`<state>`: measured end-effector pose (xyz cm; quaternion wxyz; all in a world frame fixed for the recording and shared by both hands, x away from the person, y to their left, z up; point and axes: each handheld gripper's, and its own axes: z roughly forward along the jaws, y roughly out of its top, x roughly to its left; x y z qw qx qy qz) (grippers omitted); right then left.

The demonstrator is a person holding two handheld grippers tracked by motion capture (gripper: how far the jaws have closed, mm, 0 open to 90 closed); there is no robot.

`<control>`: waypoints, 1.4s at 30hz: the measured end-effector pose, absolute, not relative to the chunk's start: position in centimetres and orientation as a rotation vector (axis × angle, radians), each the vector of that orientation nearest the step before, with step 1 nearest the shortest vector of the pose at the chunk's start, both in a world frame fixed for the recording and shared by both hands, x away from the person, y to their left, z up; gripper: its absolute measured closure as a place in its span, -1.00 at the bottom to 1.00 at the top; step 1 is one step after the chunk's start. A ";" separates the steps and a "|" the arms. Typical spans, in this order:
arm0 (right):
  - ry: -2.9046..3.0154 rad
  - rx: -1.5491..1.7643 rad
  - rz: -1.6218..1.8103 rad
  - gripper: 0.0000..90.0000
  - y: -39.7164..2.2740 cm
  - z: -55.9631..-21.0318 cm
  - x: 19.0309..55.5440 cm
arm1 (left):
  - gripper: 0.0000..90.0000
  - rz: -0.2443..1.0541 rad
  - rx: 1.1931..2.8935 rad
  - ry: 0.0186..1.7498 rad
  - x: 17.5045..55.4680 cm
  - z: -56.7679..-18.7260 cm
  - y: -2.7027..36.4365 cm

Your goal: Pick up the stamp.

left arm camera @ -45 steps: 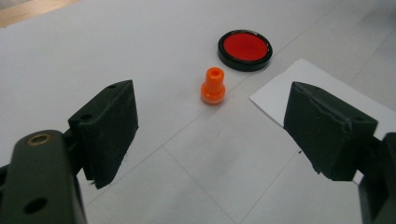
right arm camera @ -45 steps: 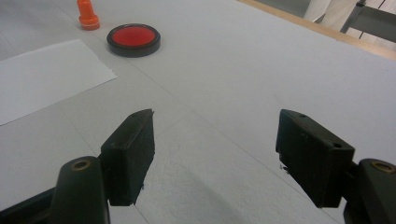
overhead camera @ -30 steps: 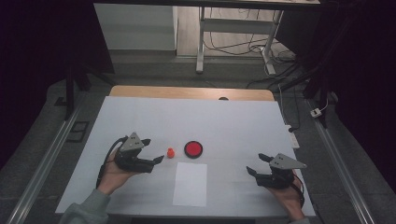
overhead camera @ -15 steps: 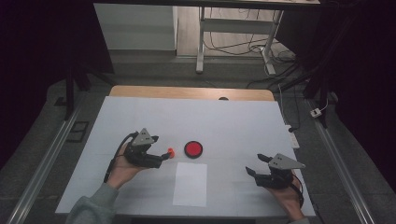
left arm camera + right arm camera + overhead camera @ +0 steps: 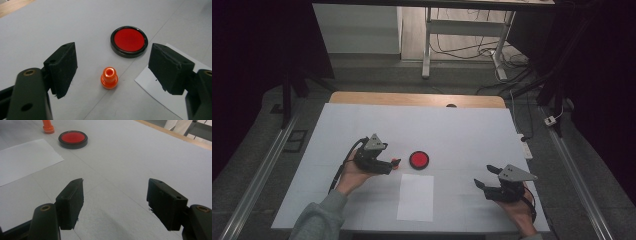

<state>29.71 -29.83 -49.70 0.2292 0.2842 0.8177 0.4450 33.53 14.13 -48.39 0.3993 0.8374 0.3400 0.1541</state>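
Left gripper (image 5: 112, 65): jaws wide apart, one on each side of the small orange plastic peg (image 5: 109, 78), not touching it.
Peg: upright on the white table cover (image 5: 462, 130), near the round red disc with a black rim (image 5: 129, 41).
White paper sheet (image 5: 416, 196): flat, just below the disc in the high view.
Right gripper (image 5: 113, 202): jaws wide, holding nothing, well apart from the peg.

Your setup sat in a pretty dark room, tbh

You had a white-covered table (image 5: 462, 125) with a wooden edge (image 5: 412, 99) at the far side, grey floor (image 5: 257, 130) around it, metal rails (image 5: 577, 175) along both sides, and a white desk frame (image 5: 462, 30) with loose cables (image 5: 457, 47) behind.
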 end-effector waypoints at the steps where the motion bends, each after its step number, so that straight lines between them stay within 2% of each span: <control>1: 2.251 0.782 1.225 -0.34 -29.8 -49.7 29.7 | -0.48 0.390 2.118 0.864 33.7 -48.5 14.1; 16: 2.253 0.781 1.216 -0.33 -30.0 -49.8 29.7 | -0.41 0.390 2.164 0.874 34.4 -50.1 13.5; 42: 2.262 0.786 1.196 -0.32 -30.0 -49.9 29.6 | -0.14 0.426 2.189 0.844 34.4 -51.1 13.3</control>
